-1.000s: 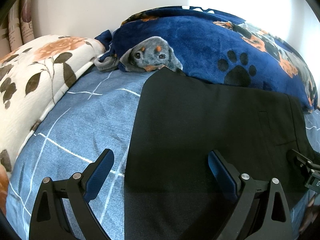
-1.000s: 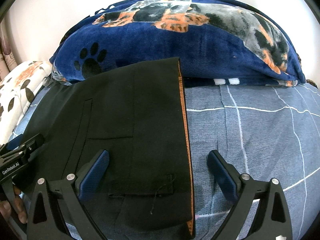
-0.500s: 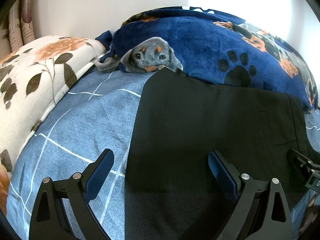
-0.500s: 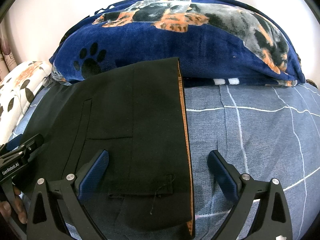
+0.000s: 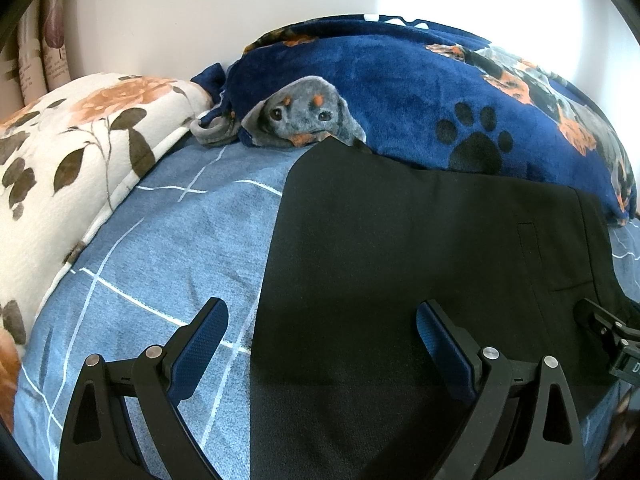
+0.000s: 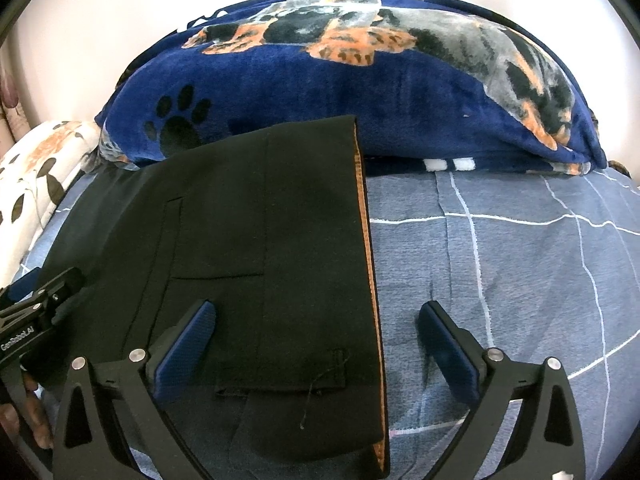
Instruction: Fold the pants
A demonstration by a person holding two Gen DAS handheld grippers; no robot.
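Black pants point(image 5: 400, 264) lie folded flat on the blue checked bedsheet point(image 5: 160, 248), far edge against a navy blanket. My left gripper point(image 5: 322, 332) is open, its fingers straddling the pants' left edge, nothing between them. In the right wrist view the pants point(image 6: 256, 248) show pocket seams and an orange-lined waistband edge point(image 6: 370, 280) on the right. My right gripper point(image 6: 316, 332) is open, spanning that waistband edge without holding it. The left gripper's body point(image 6: 36, 312) shows at the far left of this view, and the right gripper's body point(image 5: 612, 340) at the left view's right edge.
A navy dog-print fleece blanket point(image 6: 360, 88) is heaped along the wall behind the pants. A white floral quilt point(image 5: 68, 168) lies at the left. Bare sheet point(image 6: 500, 264) stretches to the right of the pants. A person's fingers point(image 6: 24, 420) show at the lower left.
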